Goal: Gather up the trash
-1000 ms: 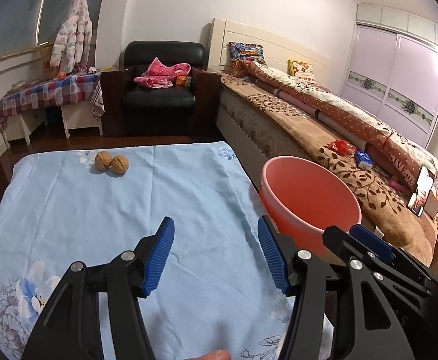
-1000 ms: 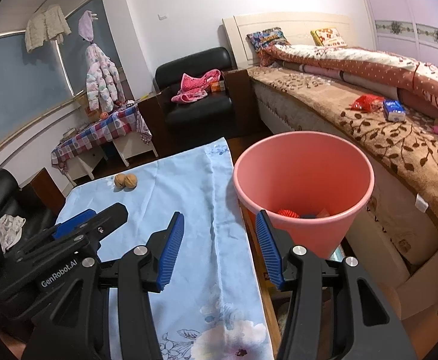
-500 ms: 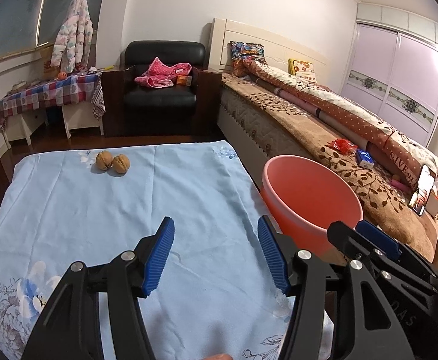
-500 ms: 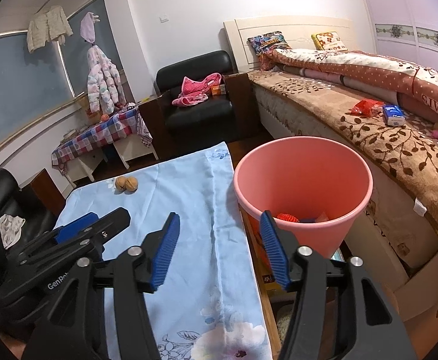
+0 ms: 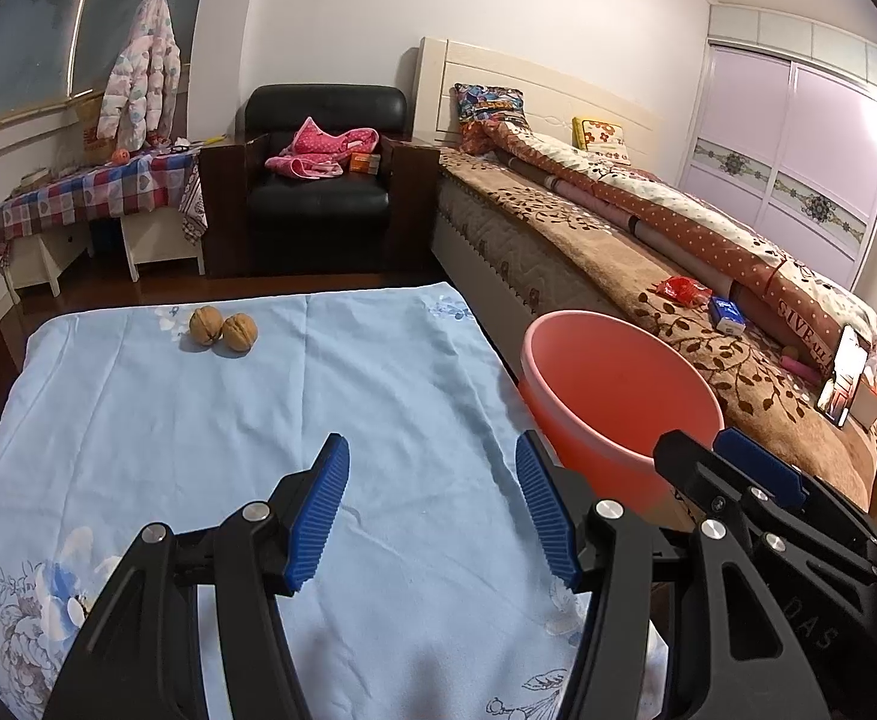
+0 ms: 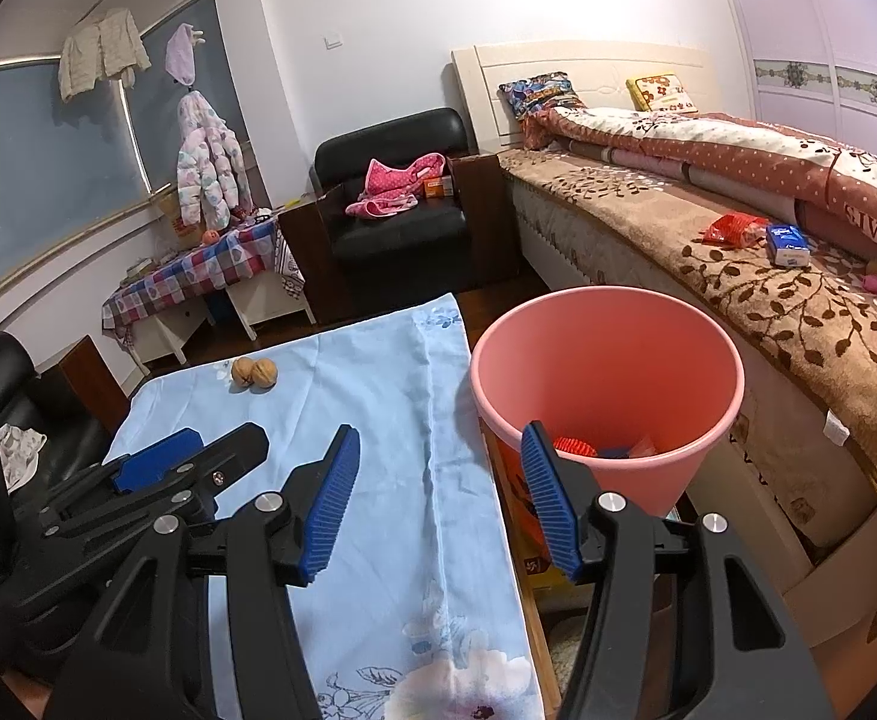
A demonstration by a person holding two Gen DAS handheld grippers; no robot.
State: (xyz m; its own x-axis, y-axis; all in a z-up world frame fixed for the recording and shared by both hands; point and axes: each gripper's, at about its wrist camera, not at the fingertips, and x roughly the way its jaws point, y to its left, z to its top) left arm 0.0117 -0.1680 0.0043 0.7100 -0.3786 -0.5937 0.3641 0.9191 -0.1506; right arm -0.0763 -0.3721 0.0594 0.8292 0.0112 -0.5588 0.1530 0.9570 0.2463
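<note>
A: Biggest first. Bed (image 5: pixel 648 252) along the right side, brown leaf-print blanket, rolled quilt behind it. Black armchair (image 5: pixel 324 180) at the far wall with a pink garment on the seat.

B: Table?

A: Blue floral cloth (image 5: pixel 258 420) covers it, fills the lower left of both views. Pink bin (image 6: pixel 606 372) stands just off the cloth's right edge, between table and bed.

B: Anything in the bin?

A: Yes. The right wrist view looks in: something red and ridged, something blue, a pale scrap at the bottom. Can't tell what they are.

B: Grippers?

A: Left gripper (image 5: pixel 432 504) hangs over the cloth, jaws apart, only bare cloth between the blue pads. Right gripper (image 6: pixel 438 492) sits over the cloth's right edge beside the bin, jaws apart too, gripping nothing; its right finger overlaps the bin's near rim in the view, contact unclear. Each gripper shows at the edge of the other's camera.

B: Small stuff?

A: Two walnuts (image 5: pixel 223 329) touching each other near the cloth's far edge, well apart from both grippers. On the bed blanket, a red wrapper (image 6: pixel 732 229) with a blue-and-white packet (image 6: pixel 787 243) just beside it.
</note>
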